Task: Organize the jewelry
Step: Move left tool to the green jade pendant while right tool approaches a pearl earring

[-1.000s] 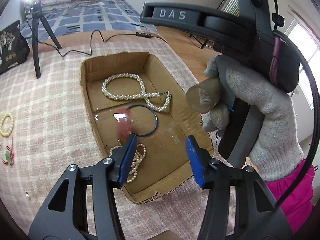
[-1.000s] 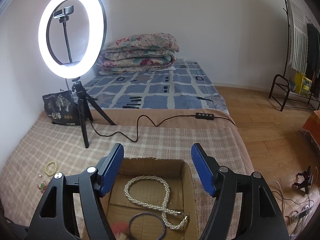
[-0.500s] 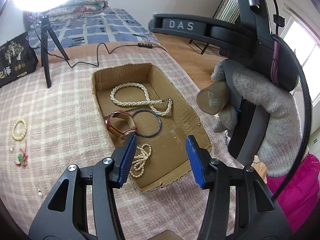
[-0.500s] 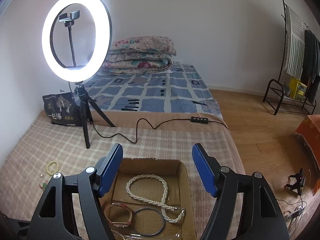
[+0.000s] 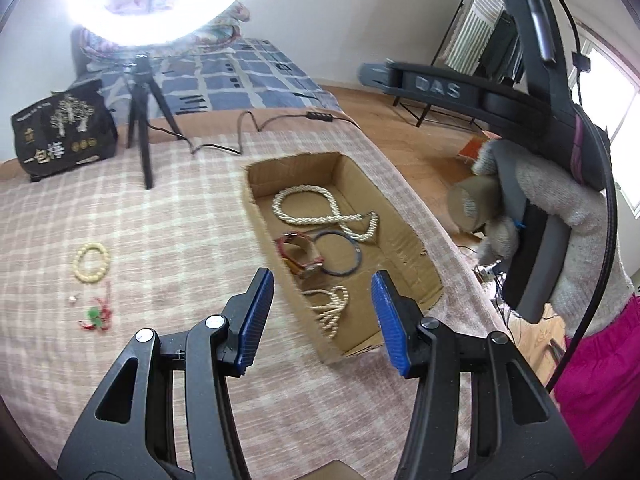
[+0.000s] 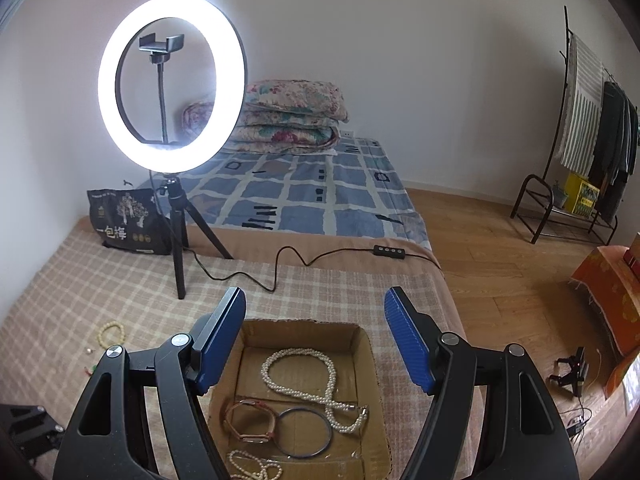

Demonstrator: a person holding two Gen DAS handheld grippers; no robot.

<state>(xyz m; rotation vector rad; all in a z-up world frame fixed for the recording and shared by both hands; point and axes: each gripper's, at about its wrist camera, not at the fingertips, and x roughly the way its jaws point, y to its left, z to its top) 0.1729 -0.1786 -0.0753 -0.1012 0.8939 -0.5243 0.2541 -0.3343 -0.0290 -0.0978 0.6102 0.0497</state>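
A cardboard box lies on the checked cloth. Inside it are a long pearl necklace, a red-strapped watch, a blue bangle and a small pearl bracelet. My left gripper hovers open and empty above the box's near left wall. My right gripper, held by a gloved hand, is open and empty above the box, over the necklace, watch and bangle. A cream bead bracelet and a red-green charm lie on the cloth to the left.
A lit ring light on a black tripod stands behind the box, its cable trailing across the cloth. A black bag sits at the back left. The cloth's right edge drops to a wooden floor.
The red-strapped watch, a blur by my left finger a second ago, now rests in the box. Both grippers have risen and drawn back; the left view has swung toward the cloth on the left.
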